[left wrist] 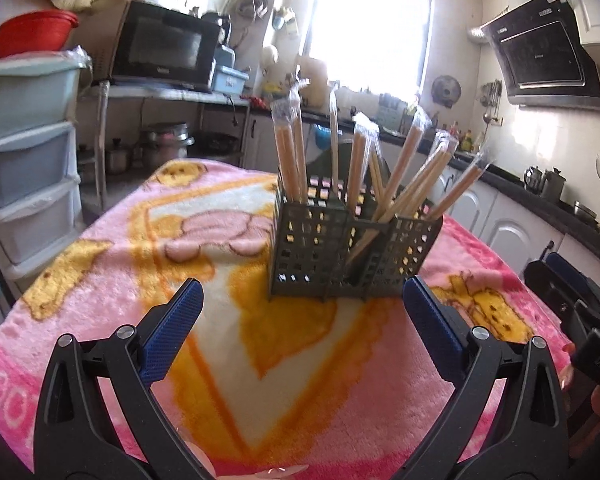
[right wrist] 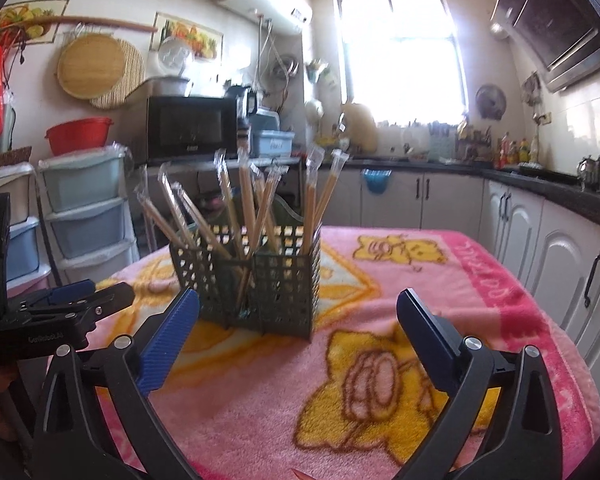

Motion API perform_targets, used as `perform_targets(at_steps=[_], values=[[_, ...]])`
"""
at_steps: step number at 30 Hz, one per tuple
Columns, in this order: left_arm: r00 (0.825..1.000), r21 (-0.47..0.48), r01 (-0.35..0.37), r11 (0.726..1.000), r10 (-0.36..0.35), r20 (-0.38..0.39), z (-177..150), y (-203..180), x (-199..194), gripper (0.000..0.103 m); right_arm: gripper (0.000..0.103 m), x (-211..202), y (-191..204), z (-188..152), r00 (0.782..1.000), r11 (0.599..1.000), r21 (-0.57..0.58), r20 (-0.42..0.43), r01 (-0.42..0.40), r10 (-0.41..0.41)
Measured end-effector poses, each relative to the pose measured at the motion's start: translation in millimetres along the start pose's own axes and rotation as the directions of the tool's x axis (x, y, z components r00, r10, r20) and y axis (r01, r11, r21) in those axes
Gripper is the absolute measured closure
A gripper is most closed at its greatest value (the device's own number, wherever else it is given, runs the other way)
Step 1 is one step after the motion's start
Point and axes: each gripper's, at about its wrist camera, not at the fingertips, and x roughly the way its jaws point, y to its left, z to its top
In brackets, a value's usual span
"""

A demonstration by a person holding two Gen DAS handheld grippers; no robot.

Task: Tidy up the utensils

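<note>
A dark green perforated utensil holder [left wrist: 340, 256] stands on the pink blanket-covered table [left wrist: 100, 288]; it also shows in the right wrist view [right wrist: 256, 280]. Several plastic-wrapped chopstick pairs [left wrist: 364, 164] stand upright and leaning in its compartments, and show in the right wrist view too [right wrist: 252, 204]. My left gripper [left wrist: 302, 304] is open and empty, just short of the holder. My right gripper [right wrist: 298, 312] is open and empty, close to the holder's right front. Each gripper shows at the edge of the other's view: the right [left wrist: 572, 304], the left [right wrist: 60, 304].
Stacked plastic drawers [left wrist: 28, 152] stand left of the table. A microwave [left wrist: 164, 48] sits on a shelf behind. White cabinets with a black counter [right wrist: 540, 232] run along the right wall. The window [right wrist: 400, 56] is glaring bright.
</note>
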Motion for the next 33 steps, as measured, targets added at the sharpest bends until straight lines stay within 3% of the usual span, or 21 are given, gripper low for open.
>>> perform_targets(at_steps=[6,33], values=[[0.999,-0.002,0.009,1.000,-0.009,0.040,-1.5,2.6,-3.0,0.011,0.007,-8.7,-3.2,-3.2,0.996,0.999,0.014,0.083,0.033,-0.034],[0.999,0.005,-0.007,1.000,0.007,0.048,-1.7,3.9,-4.6,0.011,0.007,-7.1,-3.9,-7.7,0.996,0.999,0.030,0.073,0.042,-0.044]])
